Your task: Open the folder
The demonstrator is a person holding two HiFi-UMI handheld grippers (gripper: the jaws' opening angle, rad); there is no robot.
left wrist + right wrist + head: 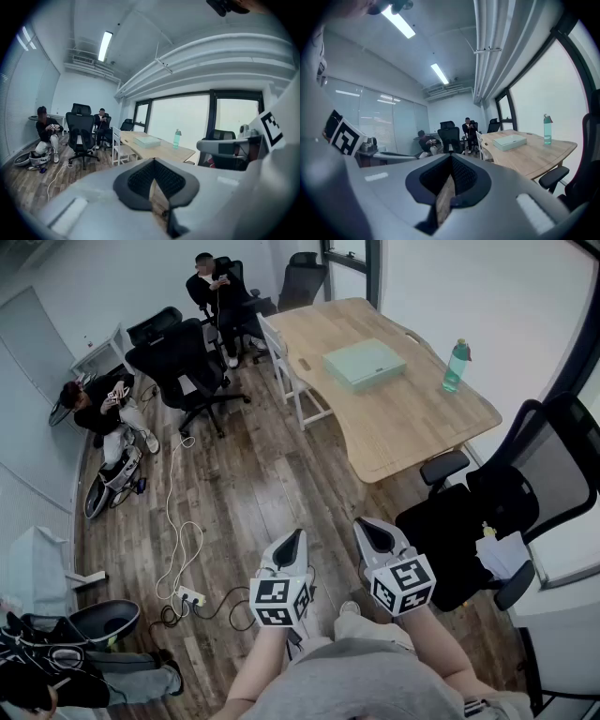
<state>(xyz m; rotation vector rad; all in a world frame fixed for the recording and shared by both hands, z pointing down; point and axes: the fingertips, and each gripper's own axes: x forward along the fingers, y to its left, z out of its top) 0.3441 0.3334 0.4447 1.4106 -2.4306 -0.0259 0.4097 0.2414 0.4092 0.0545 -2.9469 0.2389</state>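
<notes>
The folder (364, 364) is a pale green flat case lying closed on the light wooden table (394, 427), far ahead of me. The left gripper view shows the folder (147, 139) small in the distance, and the right gripper view shows the folder (510, 140) too. My left gripper (292, 538) and right gripper (373, 526) are held side by side over the wooden floor, well short of the table. Both are shut with nothing in them. The jaws meet at the left gripper (153, 161) and at the right gripper (451, 159).
A teal bottle (455, 367) stands on the table right of the folder. A black office chair (487, 521) is close on my right, a white chair (291, 381) at the table's left. Two seated people (108, 409) (217, 292), more black chairs (187, 371) and a floor cable with power strip (187, 596) lie left.
</notes>
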